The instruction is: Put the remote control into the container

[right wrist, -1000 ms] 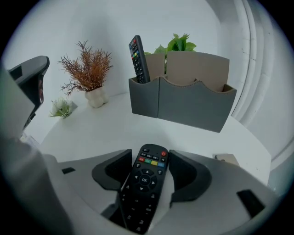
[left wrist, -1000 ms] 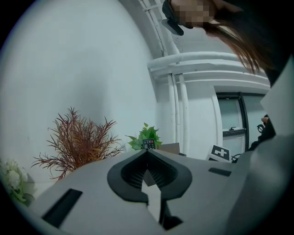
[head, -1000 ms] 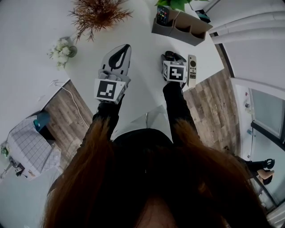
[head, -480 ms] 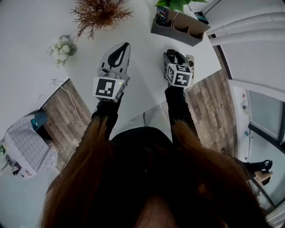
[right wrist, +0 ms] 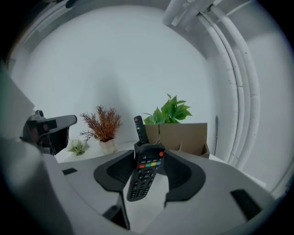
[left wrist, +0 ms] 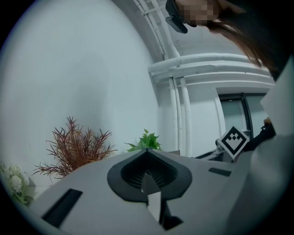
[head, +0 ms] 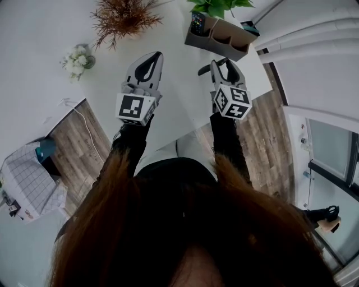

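A black remote (right wrist: pixel 144 176) with coloured buttons hangs tilted between the jaws of my right gripper (right wrist: pixel 149 158), clear of the white table (head: pixel 179 101). The jaws have just been closing and they grip it. From the head view the remote (head: pixel 205 69) sticks out to the left of the right gripper (head: pixel 222 63). Beyond it stands the brown cardboard container (head: pixel 224 38) (right wrist: pixel 186 135), with another remote (head: pixel 195 22) (right wrist: pixel 139 130) upright in its left compartment. My left gripper (head: pixel 151 60) (left wrist: pixel 147 153) is shut and holds nothing, level above the table.
A green plant (head: pixel 216 5) (right wrist: pixel 171 110) stands behind the container. A dried reddish plant (head: pixel 120 17) (left wrist: pixel 76 147) and white flowers (head: pixel 78 60) sit at the table's far left. Wooden floor and a grid-patterned basket (head: pixel 31 185) lie below the table's near edge.
My right gripper has lifted off the table with the black remote and tipped upward. The white remote that lay beside it no longer shows. The left gripper has stayed put.
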A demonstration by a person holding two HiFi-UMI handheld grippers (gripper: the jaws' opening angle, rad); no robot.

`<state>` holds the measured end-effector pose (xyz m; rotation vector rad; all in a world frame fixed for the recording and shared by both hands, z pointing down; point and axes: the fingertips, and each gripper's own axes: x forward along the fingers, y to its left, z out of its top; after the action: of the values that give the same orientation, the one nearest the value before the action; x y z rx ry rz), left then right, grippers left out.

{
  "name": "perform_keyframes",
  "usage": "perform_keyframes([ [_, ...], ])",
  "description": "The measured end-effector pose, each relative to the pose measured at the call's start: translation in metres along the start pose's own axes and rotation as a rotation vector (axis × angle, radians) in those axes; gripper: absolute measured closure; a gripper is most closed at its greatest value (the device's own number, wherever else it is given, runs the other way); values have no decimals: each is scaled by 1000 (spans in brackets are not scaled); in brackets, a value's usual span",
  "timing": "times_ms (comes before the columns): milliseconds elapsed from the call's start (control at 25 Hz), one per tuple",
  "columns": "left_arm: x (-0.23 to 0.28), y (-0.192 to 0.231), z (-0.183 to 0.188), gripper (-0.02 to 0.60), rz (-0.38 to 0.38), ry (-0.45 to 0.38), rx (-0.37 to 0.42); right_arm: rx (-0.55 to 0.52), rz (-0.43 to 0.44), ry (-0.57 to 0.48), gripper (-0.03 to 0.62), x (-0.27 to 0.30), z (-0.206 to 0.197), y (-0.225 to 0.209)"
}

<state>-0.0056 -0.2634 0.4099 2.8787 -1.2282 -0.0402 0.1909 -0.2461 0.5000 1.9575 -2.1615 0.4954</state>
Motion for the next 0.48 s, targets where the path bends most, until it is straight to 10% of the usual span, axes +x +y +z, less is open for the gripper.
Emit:
perform_keyframes([
  [320, 11, -15, 14, 572, 28, -17, -3, -55, 20, -146, 398, -20, 67, -19],
  [400, 15, -20, 19, 572, 33, -21, 8, -80, 19, -175, 531, -23, 79, -23],
  [480, 18, -25, 23, 572, 41, -27, 22, -110, 30, -178, 532, -21, 86, -26],
])
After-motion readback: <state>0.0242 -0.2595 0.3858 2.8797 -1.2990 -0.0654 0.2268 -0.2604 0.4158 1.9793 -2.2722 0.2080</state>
